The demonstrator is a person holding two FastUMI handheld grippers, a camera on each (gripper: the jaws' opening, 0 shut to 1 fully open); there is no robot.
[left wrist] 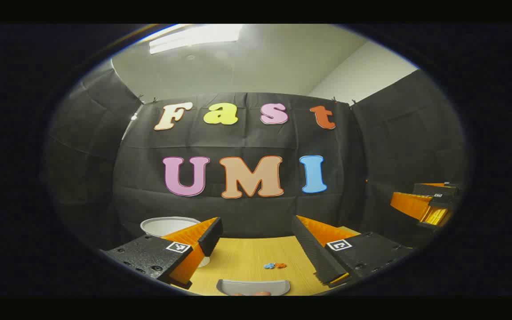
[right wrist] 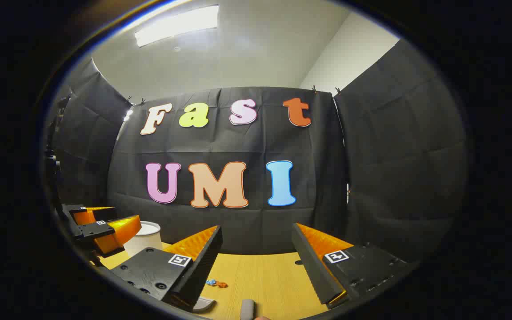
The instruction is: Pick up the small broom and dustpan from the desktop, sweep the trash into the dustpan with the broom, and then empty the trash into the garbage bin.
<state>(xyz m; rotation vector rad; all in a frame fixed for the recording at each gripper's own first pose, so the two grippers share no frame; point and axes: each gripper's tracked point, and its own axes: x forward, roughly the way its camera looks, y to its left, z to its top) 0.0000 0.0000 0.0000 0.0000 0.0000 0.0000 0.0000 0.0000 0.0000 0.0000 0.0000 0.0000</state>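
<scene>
My left gripper hangs open above the wooden desktop, nothing between its fingers. Below it a grey dustpan lies at the near edge, and small blue and orange trash scraps sit just beyond the pan. A white garbage bin stands at the back left, partly behind the left finger. My right gripper is open too, empty, over the desk. In the right gripper view the scraps lie near its left finger, a grey broom handle pokes up at the bottom, and a corner of the dustpan peeks out.
The right gripper appears at the far right of the left gripper view; the left gripper appears at the far left of the right gripper view, in front of the bin. Black cloth walls close the desk behind and at both sides.
</scene>
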